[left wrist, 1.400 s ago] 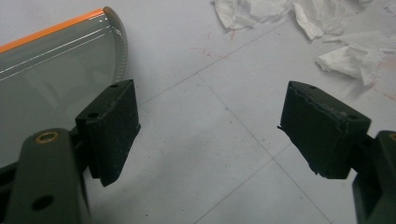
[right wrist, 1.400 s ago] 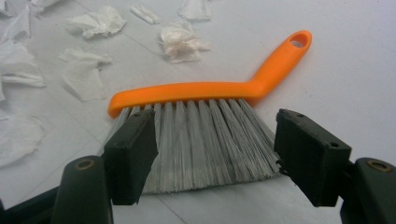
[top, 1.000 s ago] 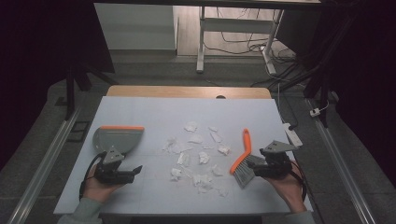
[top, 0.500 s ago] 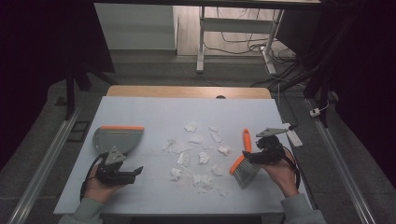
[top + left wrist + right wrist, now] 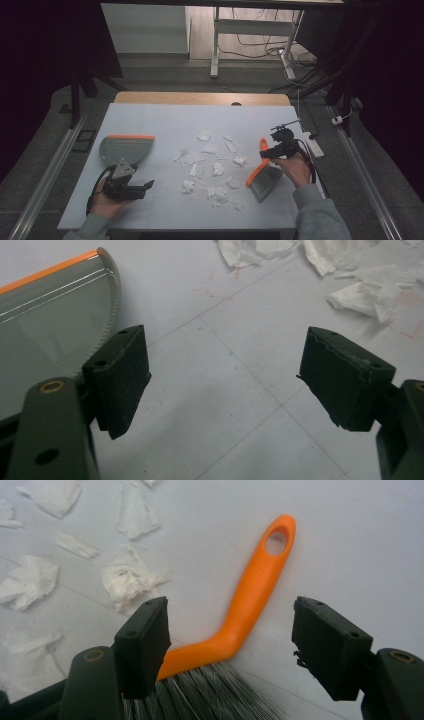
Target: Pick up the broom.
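A hand brush [image 5: 250, 600], orange handle bent above grey bristles, lies at the table's [image 5: 165, 117] four o'clock, between the right gripper's [image 5: 230, 645] parted jaws. Torn paper scraps [image 5: 212, 167] litter the centre. At nine o'clock, the grey dustpan [image 5: 125, 150] sits empty beside the left gripper [image 5: 222, 380], jaws apart.

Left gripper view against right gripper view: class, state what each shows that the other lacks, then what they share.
The left gripper view alone has the grey dustpan with its orange edge, beside the open left gripper. The right gripper view alone has the brush, its orange handle and grey bristles lying between the jaws of the open right gripper. Both show torn paper scraps on the white table.
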Demonstrator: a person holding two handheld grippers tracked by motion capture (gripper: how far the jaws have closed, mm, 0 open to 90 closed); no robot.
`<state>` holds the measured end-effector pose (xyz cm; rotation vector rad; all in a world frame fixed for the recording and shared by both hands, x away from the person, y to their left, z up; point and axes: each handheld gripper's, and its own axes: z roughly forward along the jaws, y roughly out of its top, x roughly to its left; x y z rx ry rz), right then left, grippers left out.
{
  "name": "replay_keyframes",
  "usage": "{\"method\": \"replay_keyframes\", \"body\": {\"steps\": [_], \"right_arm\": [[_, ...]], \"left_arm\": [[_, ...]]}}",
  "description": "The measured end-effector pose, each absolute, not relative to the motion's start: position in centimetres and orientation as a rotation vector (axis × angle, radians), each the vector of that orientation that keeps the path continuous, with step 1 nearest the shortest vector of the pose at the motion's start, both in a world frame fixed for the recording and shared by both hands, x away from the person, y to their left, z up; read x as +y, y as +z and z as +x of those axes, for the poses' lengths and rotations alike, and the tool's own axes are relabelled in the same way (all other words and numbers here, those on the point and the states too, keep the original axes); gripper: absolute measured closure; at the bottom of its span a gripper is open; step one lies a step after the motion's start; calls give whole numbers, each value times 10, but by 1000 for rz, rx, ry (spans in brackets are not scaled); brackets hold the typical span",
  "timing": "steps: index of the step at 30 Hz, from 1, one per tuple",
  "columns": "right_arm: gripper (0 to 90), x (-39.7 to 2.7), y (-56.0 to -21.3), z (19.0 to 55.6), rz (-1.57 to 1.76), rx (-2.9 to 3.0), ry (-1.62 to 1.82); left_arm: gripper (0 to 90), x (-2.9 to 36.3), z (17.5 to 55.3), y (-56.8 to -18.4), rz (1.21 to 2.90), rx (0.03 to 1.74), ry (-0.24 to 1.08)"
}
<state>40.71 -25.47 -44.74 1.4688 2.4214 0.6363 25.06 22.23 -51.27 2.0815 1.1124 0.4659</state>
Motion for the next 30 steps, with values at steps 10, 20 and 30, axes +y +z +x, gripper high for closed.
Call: {"method": "replay_keyframes", "body": {"steps": [10,20,30], "right_arm": [[327,-237,-469,425,1652,2383,421],[431,-231,-482,431,1806,2305,282],[567,-230,-489,430,1954,2248,226]], "left_arm": [[207,220,248,-511,2084,1091,475],[203,220,246,-511,2083,1073,472],[203,221,246,-511,2078,1076,469]]}}
